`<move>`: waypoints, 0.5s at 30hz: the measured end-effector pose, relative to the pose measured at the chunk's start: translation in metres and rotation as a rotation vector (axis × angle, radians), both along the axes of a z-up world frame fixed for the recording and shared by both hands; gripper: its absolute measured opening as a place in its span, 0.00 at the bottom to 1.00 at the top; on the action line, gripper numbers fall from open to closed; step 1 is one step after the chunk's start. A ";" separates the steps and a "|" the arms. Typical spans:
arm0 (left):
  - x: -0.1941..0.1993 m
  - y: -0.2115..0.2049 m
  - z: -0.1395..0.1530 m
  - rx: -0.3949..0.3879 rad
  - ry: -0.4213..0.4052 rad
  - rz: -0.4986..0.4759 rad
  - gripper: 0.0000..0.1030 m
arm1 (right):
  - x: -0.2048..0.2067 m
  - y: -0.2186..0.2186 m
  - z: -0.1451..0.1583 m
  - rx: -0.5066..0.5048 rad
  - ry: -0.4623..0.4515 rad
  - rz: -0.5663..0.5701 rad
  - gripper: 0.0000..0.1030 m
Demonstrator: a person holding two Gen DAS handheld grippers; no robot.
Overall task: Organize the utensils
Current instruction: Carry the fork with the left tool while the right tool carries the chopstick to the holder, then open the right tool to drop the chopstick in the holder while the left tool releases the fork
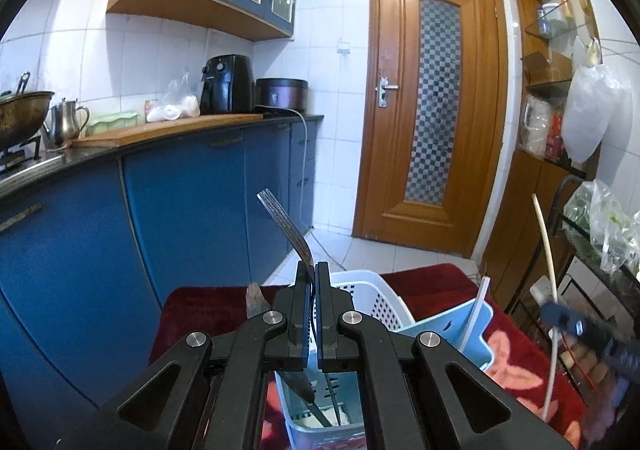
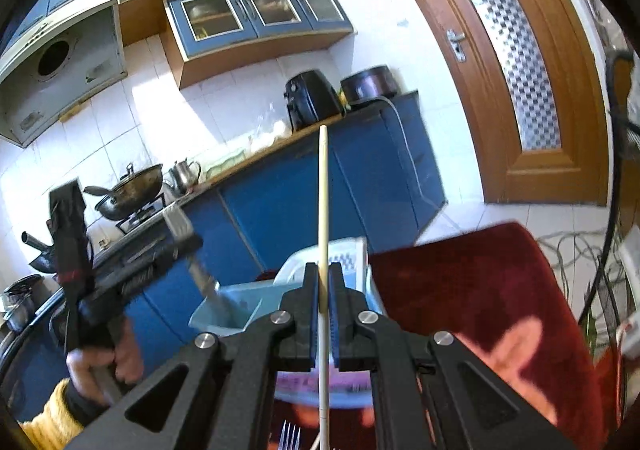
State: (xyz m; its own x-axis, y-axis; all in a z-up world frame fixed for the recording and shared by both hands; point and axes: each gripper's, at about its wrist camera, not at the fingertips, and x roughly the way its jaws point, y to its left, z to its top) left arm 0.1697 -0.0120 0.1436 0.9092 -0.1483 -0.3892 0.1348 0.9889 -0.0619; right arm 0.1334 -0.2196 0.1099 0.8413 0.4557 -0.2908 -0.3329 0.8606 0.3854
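My left gripper [image 1: 313,270] is shut on a flat metal utensil [image 1: 282,220], whose patterned handle rises up and to the left. Its lower part hangs over a light-blue basket [image 1: 452,330] that holds dark utensils [image 1: 310,396] and a white stick [image 1: 476,310]. A white slotted basket [image 1: 370,296] stands just behind. At the right, my blurred right gripper [image 1: 572,326] carries a cream chopstick [image 1: 545,246]. In the right wrist view my right gripper [image 2: 324,274] is shut on that upright chopstick [image 2: 323,190]. The left gripper [image 2: 188,246] holds the metal utensil [image 2: 208,282] over the light-blue basket [image 2: 222,316].
The baskets stand on a red floral cloth [image 1: 432,282]. A fork [image 2: 290,436] lies at the bottom edge. Blue cabinets [image 1: 180,210] under a counter with a wok [image 1: 22,114], kettle [image 1: 68,120] and air fryer [image 1: 226,84] run along the left. A wooden door [image 1: 432,98] and a cluttered shelf [image 1: 560,98] stand beyond. A hand in a yellow sleeve [image 2: 108,362] holds the left gripper.
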 end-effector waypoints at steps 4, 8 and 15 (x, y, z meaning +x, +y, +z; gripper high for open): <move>0.005 0.001 -0.009 -0.006 0.020 -0.010 0.01 | 0.020 0.010 0.004 -0.031 -0.059 -0.031 0.06; 0.010 0.000 -0.016 -0.015 0.030 -0.023 0.01 | 0.038 0.022 0.003 -0.065 -0.104 -0.046 0.06; 0.016 -0.001 -0.024 -0.026 0.048 -0.041 0.01 | 0.055 0.038 -0.009 -0.123 -0.147 -0.057 0.06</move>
State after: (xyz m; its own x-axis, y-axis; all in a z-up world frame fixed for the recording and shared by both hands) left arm 0.1859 -0.0125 0.1199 0.8823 -0.1961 -0.4278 0.1719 0.9805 -0.0950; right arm 0.1887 -0.1812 0.1008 0.9023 0.3748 -0.2131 -0.3273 0.9172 0.2273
